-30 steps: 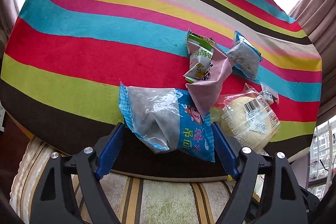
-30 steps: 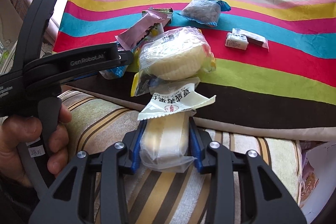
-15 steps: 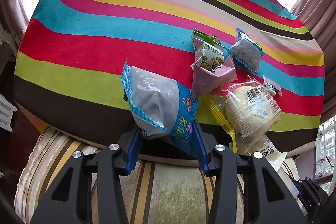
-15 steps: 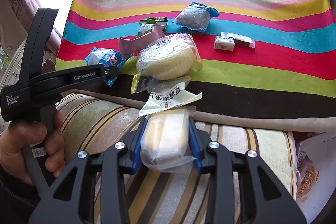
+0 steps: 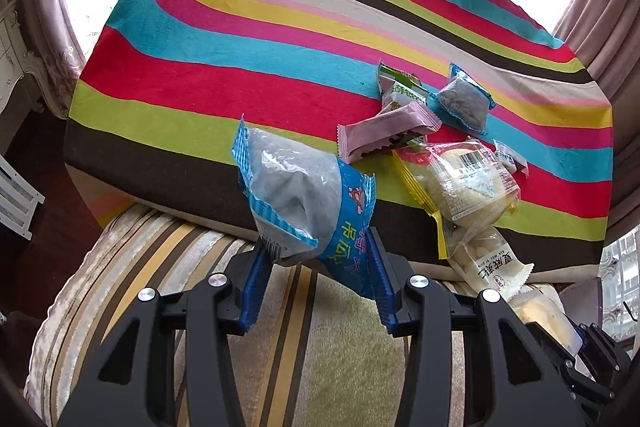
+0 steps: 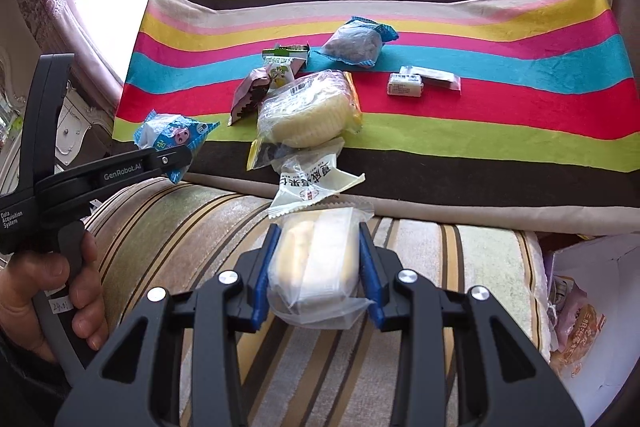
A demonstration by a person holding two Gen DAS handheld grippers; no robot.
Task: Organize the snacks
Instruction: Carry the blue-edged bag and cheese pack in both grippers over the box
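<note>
My left gripper (image 5: pixel 316 267) is shut on a blue and clear snack packet (image 5: pixel 300 199), held in the air above the striped cushion, off the table's front edge. It also shows in the right wrist view (image 6: pixel 172 137). My right gripper (image 6: pixel 316 263) is shut on a clear packet with a pale yellow cake (image 6: pixel 316 263), held over the cushion. On the striped tablecloth (image 6: pixel 480 27) lie a round pale bun in plastic (image 6: pixel 308 111), a pink wrapper (image 5: pixel 384 137), a green and white packet (image 5: pixel 400 89), a blue-edged dark snack bag (image 6: pixel 356 43) and a small white packet (image 6: pixel 406 85).
A striped cushion (image 6: pixel 200 227) lies below both grippers, in front of the table. A white box with packaged snacks (image 6: pixel 580 307) stands at the right. A white snack packet (image 6: pixel 308 183) hangs over the table's front edge. Curtains and a bright window stand behind.
My left gripper shut on the blue packet, lifted it off the tablecloth and drew back over the cushion. My right gripper drew back too, its cake packet still held.
</note>
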